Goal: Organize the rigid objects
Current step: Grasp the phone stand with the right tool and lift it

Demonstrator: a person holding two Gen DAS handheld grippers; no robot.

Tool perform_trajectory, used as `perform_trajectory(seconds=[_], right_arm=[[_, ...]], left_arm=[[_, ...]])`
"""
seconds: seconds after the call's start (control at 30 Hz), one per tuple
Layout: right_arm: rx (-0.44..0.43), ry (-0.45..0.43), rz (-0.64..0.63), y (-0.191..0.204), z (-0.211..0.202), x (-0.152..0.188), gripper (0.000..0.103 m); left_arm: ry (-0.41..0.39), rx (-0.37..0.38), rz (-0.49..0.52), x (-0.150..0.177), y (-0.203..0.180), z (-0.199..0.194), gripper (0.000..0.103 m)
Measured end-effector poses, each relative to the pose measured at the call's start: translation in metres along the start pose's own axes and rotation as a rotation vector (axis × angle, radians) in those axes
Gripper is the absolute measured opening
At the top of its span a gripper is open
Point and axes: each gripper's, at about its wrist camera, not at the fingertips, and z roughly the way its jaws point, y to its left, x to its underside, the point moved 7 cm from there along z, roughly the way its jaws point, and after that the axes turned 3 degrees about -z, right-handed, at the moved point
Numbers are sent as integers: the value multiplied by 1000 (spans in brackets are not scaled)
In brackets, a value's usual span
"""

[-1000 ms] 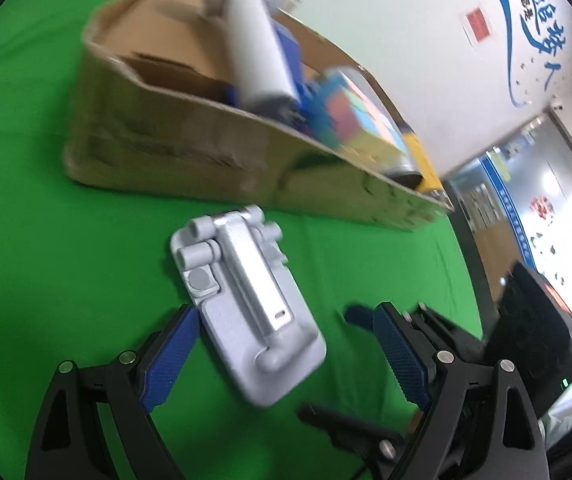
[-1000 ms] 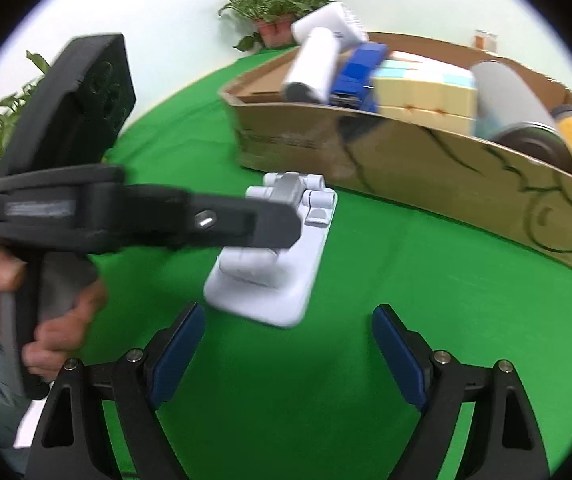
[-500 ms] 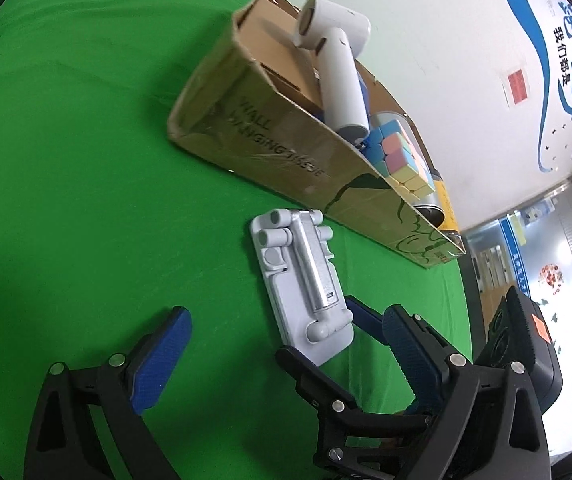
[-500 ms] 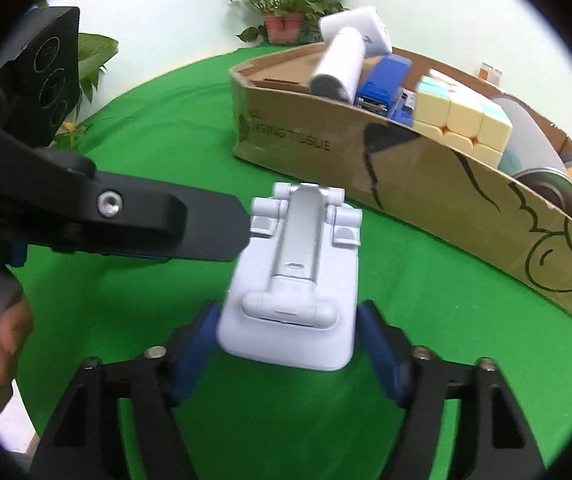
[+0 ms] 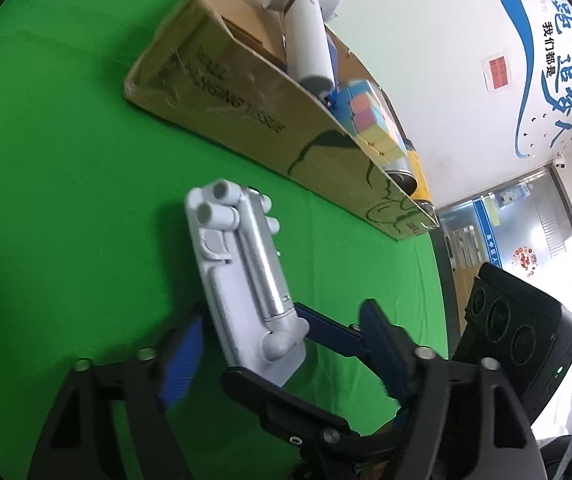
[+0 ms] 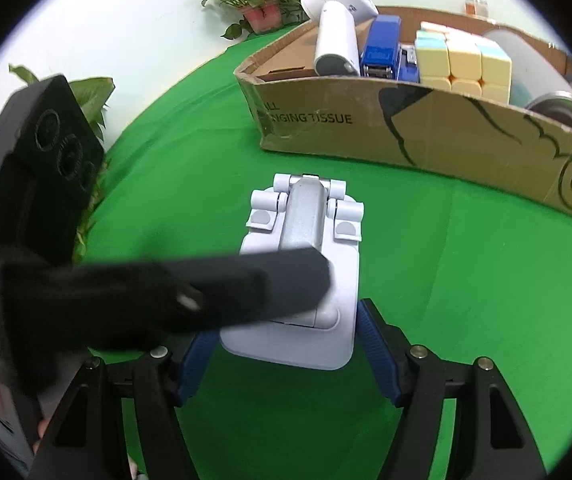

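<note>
The right gripper (image 6: 287, 354) has its 2 blue-padded fingers closed against the near end of the pale grey folding plastic phone stand (image 6: 305, 276), over the green cloth (image 6: 465, 280); the left gripper (image 5: 282, 354) reaches in from the side, jaws part open around the same end, contact unclear; the brown cardboard box (image 6: 425, 136) sits behind.

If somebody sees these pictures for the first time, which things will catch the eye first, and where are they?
First comes the pale grey folding phone stand, low in the middle over the green cloth, with the right gripper closed on its near end and a finger of the left gripper crossing it. Behind stands the cardboard box, holding a white hair dryer and a pastel puzzle cube.
</note>
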Motion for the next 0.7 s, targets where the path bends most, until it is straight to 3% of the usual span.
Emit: perform_trajectory(seconds=[0.07,0.2,0.47,0.7], right_arm=[[-17,8,20,-2,-2,-4,68],[-41,19,52,-1,-8,5,68],[-31,2,41,3,-14,9,67],[7,-147,-15,13,-55,-17,67]], left_arm=[[-6,-13,3,1,-1,2,58],[1,-69,16,1,2,5,35],[-18,-107,69,1,-8,-6,32],[-98,-73,171,-20,-56,-37,32]])
